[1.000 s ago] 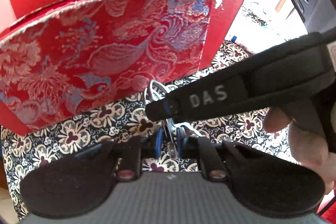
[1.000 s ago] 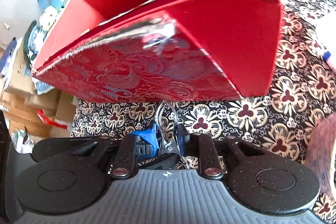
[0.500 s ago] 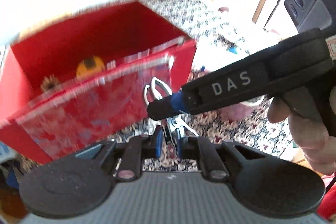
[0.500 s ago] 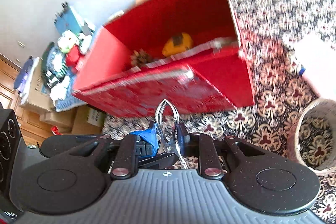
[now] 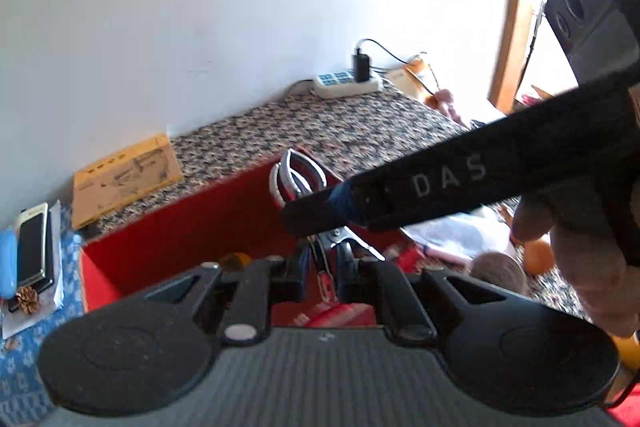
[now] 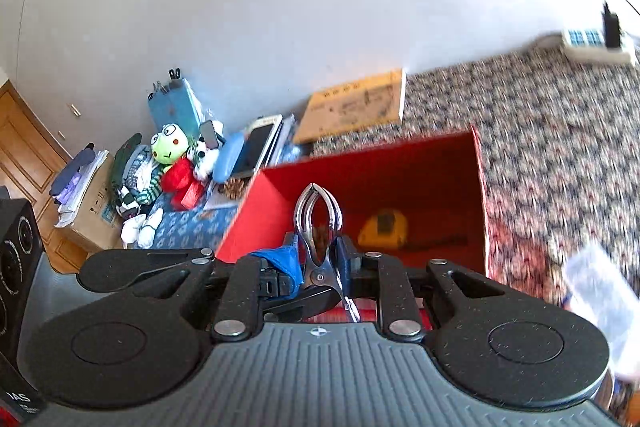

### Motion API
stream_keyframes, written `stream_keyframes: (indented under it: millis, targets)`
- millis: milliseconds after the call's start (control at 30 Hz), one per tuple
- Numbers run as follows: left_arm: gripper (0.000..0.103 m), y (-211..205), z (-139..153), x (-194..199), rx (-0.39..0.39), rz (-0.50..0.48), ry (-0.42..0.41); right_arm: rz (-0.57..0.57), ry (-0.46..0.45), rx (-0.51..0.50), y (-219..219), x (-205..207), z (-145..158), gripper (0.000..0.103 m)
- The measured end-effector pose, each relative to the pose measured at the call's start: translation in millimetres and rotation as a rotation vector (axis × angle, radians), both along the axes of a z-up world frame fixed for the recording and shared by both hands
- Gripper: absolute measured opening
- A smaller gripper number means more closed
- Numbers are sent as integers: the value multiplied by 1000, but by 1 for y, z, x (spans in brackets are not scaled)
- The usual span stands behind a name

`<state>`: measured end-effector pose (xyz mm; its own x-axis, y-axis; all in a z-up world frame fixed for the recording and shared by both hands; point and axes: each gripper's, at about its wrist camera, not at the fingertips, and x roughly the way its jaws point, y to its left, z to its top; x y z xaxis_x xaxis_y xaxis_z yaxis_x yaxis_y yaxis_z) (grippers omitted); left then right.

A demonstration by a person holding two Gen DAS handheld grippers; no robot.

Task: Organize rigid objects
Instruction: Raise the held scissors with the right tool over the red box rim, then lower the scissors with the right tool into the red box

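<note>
- White wall and a floral-patterned tablecloth [image 6: 560, 131] are seen behind an open red box [image 6: 360, 183], with a yellow booklet [image 6: 356, 107] at 12 o'clock of the box.
- At 9 o'clock of the box, a plush frog [image 6: 170, 143] is seen among clutter.
- A metal clip [image 6: 318, 227] is gripped by both claws above the box.
- The left gripper [image 5: 322, 263] is closed tight on the clip's handles.
- The right gripper [image 6: 318, 259] is likewise clamped on the clip.
- A yellow object [image 6: 382, 233] is seen lying inside the box.
</note>
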<state>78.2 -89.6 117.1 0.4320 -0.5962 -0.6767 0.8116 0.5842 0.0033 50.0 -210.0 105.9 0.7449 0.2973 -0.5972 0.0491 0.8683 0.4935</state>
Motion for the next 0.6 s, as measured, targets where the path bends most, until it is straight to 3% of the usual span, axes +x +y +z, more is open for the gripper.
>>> stream_keyframes:
  millis: [233, 600]
  targets:
    - [9, 1, -17, 51, 80, 53, 42, 32, 66, 28, 7, 56, -19, 1]
    - [9, 15, -87, 102, 288, 125, 261, 87, 387, 141, 31, 126, -95, 0]
